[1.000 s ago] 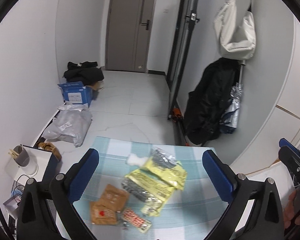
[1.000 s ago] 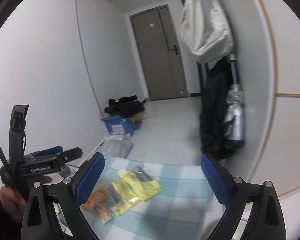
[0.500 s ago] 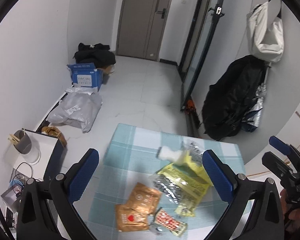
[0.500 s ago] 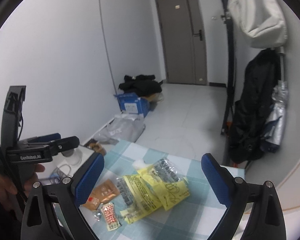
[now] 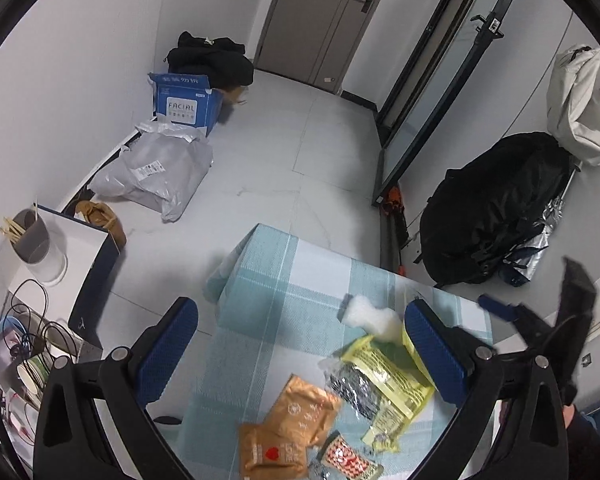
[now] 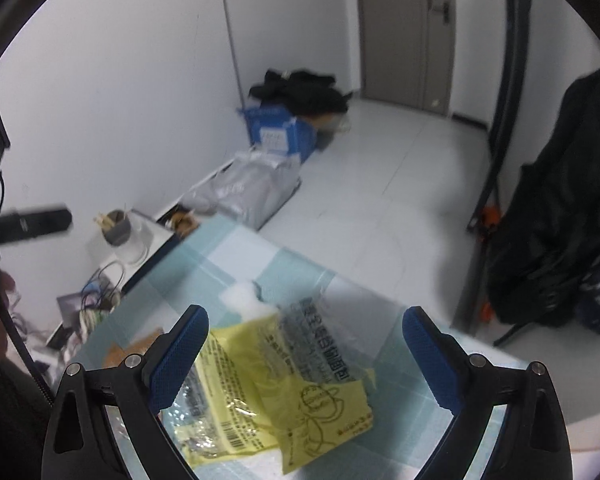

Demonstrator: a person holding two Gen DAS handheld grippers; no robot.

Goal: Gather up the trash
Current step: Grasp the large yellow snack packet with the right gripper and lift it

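Both tools, right (image 6: 304, 360) and left (image 5: 300, 356), hang spread apart and empty above the desk (image 5: 268, 280), seemingly lining up on yellow wrappers (image 6: 284, 392) lying beside brown sachets (image 5: 296, 416).

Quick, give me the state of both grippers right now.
Left gripper: open, holding nothing, above the brown packets.
Right gripper: open, holding nothing, above the yellow wrappers.

A home entryway: grey door (image 5: 320, 16), hung coats (image 5: 496, 208), parcels (image 5: 156, 172) on tiled floor (image 5: 300, 140).
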